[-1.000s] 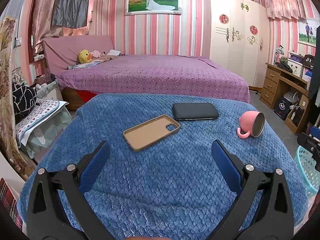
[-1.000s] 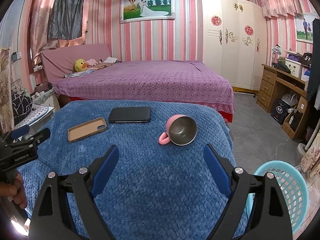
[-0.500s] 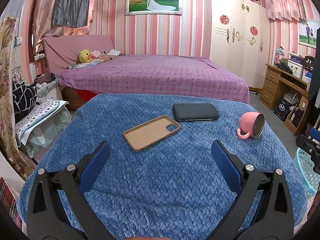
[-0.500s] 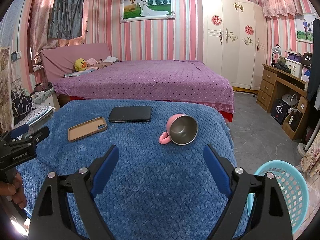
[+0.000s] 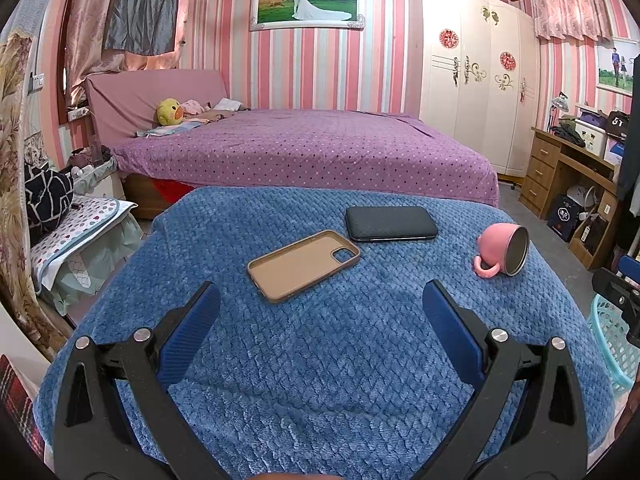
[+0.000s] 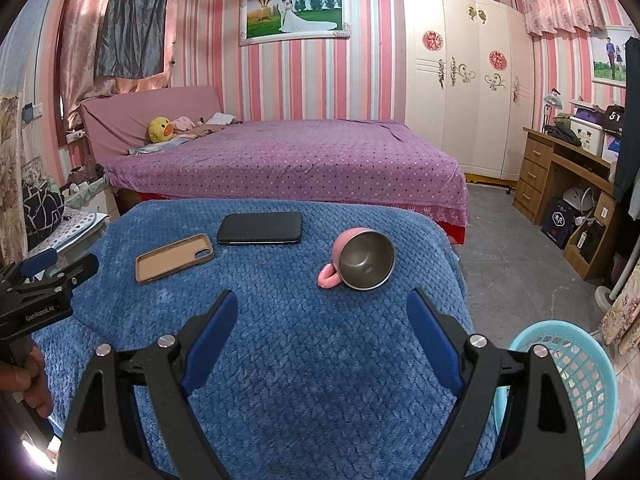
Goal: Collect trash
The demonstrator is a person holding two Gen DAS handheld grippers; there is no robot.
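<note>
Grippers wait side by side above the near edge of the blue quilted blanket [image 5: 320, 360]; the left gripper [image 5: 320, 316] has its blue pads spread wide with nothing between them, and the right gripper [image 6: 320, 316] is likewise wide and empty, which suggests both are poised to choose a target rather than committed to one; on the blanket lie a tan phone case [image 5: 303, 265] with its hollow side up, a dark phone or wallet-like slab [image 5: 390, 223] just beyond it, and a pink mug [image 6: 362, 258] tipped on its side with its steel mouth turned toward the right gripper; no obvious scrap or wrapper shows, so which of these counts as trash I cannot tell; the turquoise plastic basket [image 6: 580, 364] stands on the floor just off the blanket's right edge, low beside the right gripper, likely the bin; nothing blocks the reach to any item; a purple bed, white wardrobe and wooden desk stand well behind
</note>
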